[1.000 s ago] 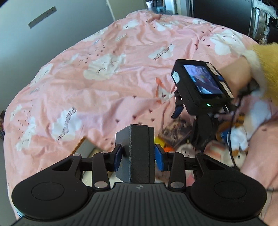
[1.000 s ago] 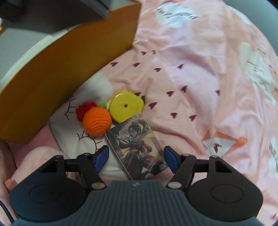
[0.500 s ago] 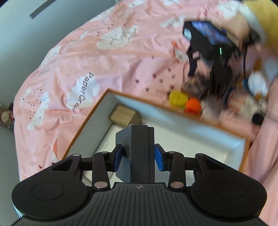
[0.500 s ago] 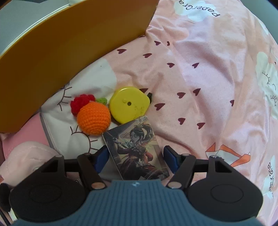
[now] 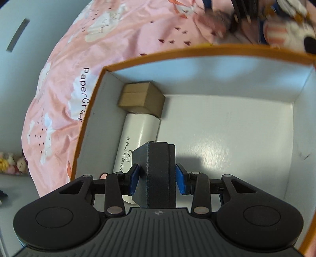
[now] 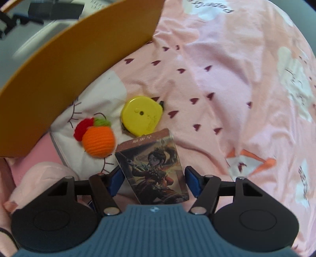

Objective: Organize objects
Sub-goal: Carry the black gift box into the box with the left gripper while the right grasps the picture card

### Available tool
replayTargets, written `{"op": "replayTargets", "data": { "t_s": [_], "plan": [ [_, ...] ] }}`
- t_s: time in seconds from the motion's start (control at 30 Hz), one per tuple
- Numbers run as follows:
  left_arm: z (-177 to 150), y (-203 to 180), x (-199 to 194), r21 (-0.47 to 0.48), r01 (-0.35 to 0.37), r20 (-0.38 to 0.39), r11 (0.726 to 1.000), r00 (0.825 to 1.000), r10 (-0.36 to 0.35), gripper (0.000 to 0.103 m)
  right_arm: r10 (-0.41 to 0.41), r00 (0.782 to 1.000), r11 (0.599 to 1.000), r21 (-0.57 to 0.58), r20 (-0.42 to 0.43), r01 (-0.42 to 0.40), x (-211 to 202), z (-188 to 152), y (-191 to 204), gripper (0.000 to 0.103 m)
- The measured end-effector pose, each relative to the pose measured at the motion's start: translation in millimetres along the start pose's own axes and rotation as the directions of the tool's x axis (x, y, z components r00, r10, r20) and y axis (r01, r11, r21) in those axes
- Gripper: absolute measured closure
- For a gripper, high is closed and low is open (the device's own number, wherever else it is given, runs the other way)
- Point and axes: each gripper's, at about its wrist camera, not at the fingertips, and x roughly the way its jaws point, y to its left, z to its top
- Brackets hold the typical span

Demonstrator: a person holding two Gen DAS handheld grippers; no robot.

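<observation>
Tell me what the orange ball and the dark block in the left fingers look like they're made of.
orange ball: crocheted yarn, soft and matte; stitch rows show. dark block: probably 3D-printed plastic, matte; fine layer lines run across its faces.

Pink cloud-print bedsheet, small plush toys on the floor, grey wall
</observation>
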Motion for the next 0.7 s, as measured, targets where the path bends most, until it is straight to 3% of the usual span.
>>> {"op": "replayTargets", "data": {
  "t_s": [0.17, 0.33, 0.53, 0.7],
  "plan": [
    [-6.6, -12.3, 12.6, 0.085, -0.024, -0.024, 0.996, 0.999, 0.026, 0.059, -0.006, 1.000, 0.997, 0.076, 0.016, 0.005, -28.0, 1.4, -6.0, 0.037],
    [-14.7, -18.0, 28.0, 0.137, -0.048, -0.058, 0.989, 0.997, 0.057, 0.060, 0.056, 0.990, 0.985, 0.156, 0.127, -0.075, -78.6, 10.5, -0.1, 0.038],
    [-19.2, -25.3, 31.7, 0.196, -0.069, -0.045, 0.978, 0.996, 0.079, 0.060, 0.137, 0.949, 0.967, 0.168, 0.285, -0.191, -126.3, 45.9, 24.1, 0.038],
    [-18.1, -20.8, 30.9, 0.154, -0.042, -0.045, 0.987, 0.998, 0.050, 0.058, 0.201, 0.916, 0.940, 0.195, 0.347, -0.280, -131.8, 82.1, 44.9, 0.038]
  ]
}}
